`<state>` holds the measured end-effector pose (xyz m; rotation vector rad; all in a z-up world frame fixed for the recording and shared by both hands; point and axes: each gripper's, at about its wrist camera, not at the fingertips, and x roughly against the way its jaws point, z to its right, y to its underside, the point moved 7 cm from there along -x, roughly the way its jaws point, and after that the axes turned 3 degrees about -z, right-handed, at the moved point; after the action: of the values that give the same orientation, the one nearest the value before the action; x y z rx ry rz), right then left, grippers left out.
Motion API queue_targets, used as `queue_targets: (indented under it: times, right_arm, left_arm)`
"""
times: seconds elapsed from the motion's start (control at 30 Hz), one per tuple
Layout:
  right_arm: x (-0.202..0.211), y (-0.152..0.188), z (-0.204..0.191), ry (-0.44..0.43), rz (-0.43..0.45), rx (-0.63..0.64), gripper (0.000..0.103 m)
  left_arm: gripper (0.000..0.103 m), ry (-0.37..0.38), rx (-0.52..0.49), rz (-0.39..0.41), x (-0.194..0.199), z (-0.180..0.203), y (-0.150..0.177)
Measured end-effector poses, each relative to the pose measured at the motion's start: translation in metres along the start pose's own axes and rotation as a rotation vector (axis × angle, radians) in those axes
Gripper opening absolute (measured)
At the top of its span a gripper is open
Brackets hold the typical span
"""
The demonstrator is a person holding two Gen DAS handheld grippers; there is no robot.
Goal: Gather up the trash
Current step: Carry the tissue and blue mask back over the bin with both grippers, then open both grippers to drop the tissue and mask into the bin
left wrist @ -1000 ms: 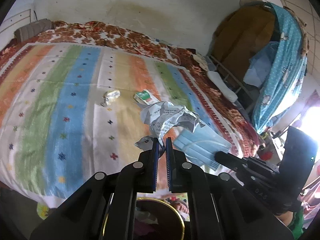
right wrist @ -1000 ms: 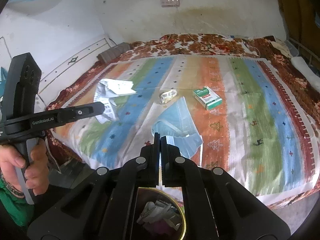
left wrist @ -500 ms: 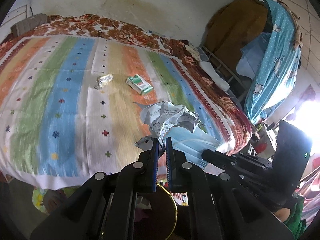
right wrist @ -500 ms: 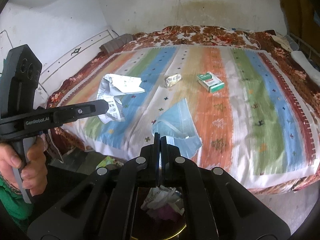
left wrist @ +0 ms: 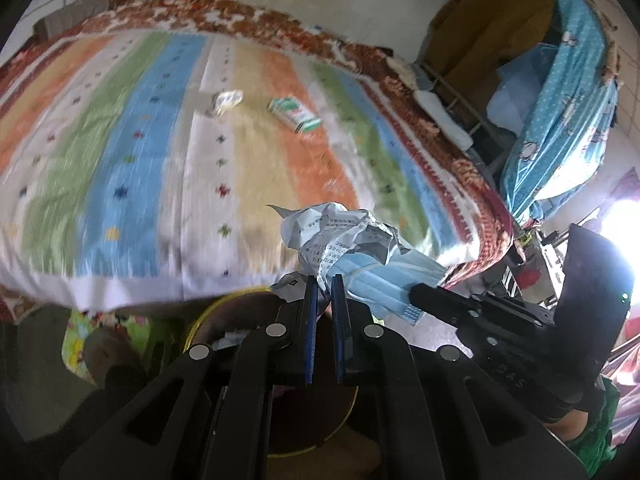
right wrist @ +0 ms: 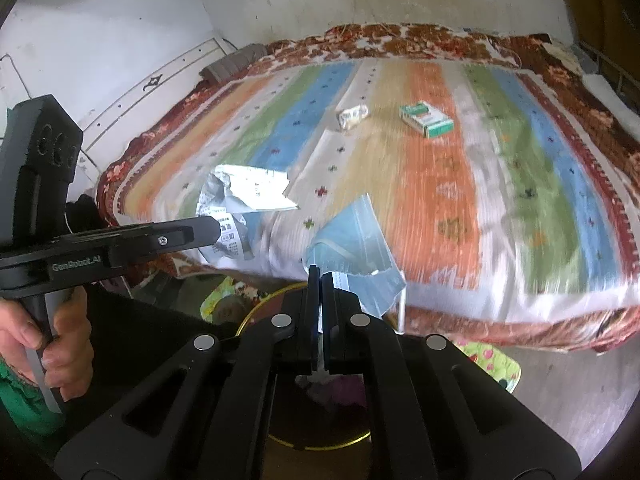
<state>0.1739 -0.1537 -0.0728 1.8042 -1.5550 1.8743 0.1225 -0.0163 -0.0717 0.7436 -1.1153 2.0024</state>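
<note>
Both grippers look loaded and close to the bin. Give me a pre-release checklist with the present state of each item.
1. Left gripper shut on crumpled paper: ok.
2. Right gripper shut on blue face mask: ok.
3. Gold-rimmed bin below both grippers: ok.
4. Paper and mask hanging fully inside the rim: cannot tell.
5. Bin has room: cannot tell; some trash already inside.
6. Bed cleared: not ok; green box and small wrapper remain.
</note>
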Motion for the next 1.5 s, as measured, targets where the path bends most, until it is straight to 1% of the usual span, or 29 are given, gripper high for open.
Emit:
queue_targets:
  times: [0.07, 0.13, 0.23, 0.33, 0.4, 0.5, 0.6, 0.7, 0.8, 0.83, 0.87, 0.9, 0.93, 1.0, 1.17, 1.33, 1.4, 1.47, 1.5]
  right_arm:
    - [-0.002, 0.007, -0.001, 0.002, -0.013, -0.003, 0.000]
    - [-0.005, 0.015, -0.003, 0.004, -0.031, -0.005, 0.000]
    - [-0.007, 0.024, -0.006, 0.006, -0.046, -0.005, 0.000]
    - [-0.011, 0.033, -0.008, 0.013, -0.072, -0.007, 0.001]
    - [-0.015, 0.038, -0.009, 0.022, -0.091, -0.008, 0.001]
    - [-0.023, 0.048, -0.010, 0.034, -0.136, -0.015, 0.001]
    - [-0.030, 0.056, -0.009, 0.038, -0.174, -0.026, 0.001]
    - [-0.037, 0.062, -0.006, 0.056, -0.208, -0.041, 0.001]
    - [-0.044, 0.066, -0.004, 0.055, -0.241, -0.057, 0.003]
    - [-0.045, 0.068, -0.003, 0.052, -0.248, -0.061, 0.009]
    - [-0.046, 0.068, -0.003, 0.051, -0.251, -0.062, 0.012]
    - [-0.047, 0.068, -0.003, 0.051, -0.251, -0.061, 0.018]
    - [-0.047, 0.068, -0.003, 0.051, -0.250, -0.063, 0.021]
    - [-0.048, 0.068, -0.003, 0.053, -0.249, -0.067, 0.023]
    - [-0.048, 0.067, -0.002, 0.064, -0.248, -0.065, 0.027]
    - [-0.048, 0.062, 0.000, 0.078, -0.236, -0.057, 0.034]
    - [-0.049, 0.060, 0.002, 0.079, -0.232, -0.058, 0.034]
    - [-0.049, 0.056, 0.005, 0.083, -0.224, -0.062, 0.034]
    - [-0.050, 0.053, 0.007, 0.090, -0.219, -0.062, 0.036]
  left_arm:
    - [0.006, 0.004, 0.008, -0.016, -0.001, -0.002, 0.005]
    - [0.006, -0.018, 0.009, -0.019, -0.002, -0.004, 0.010]
    - [0.006, -0.035, 0.021, -0.046, -0.006, -0.007, 0.020]
    - [0.006, -0.078, 0.019, -0.075, -0.013, -0.010, 0.030]
    - [0.006, -0.119, 0.012, -0.101, -0.020, -0.013, 0.038]
    - [0.006, -0.163, 0.010, -0.132, -0.027, -0.018, 0.048]
    - [0.006, -0.201, 0.007, -0.155, -0.031, -0.022, 0.055]
    - [0.006, -0.218, 0.030, -0.177, -0.035, -0.028, 0.059]
    - [0.007, -0.226, 0.050, -0.200, -0.040, -0.032, 0.060]
    - [0.007, -0.228, 0.053, -0.206, -0.041, -0.033, 0.061]
    - [0.008, -0.232, 0.056, -0.211, -0.042, -0.033, 0.061]
    - [0.009, -0.234, 0.058, -0.215, -0.043, -0.033, 0.062]
    - [0.012, -0.235, 0.062, -0.220, -0.044, -0.034, 0.062]
    - [0.024, -0.232, 0.066, -0.220, -0.045, -0.035, 0.062]
    - [0.034, -0.244, 0.061, -0.213, -0.045, -0.036, 0.060]
    - [0.045, -0.246, 0.061, -0.198, -0.044, -0.037, 0.055]
    - [0.050, -0.248, 0.065, -0.190, -0.044, -0.039, 0.052]
    - [0.053, -0.246, 0.074, -0.183, -0.043, -0.040, 0.048]
    - [0.056, -0.247, 0.077, -0.178, -0.043, -0.041, 0.045]
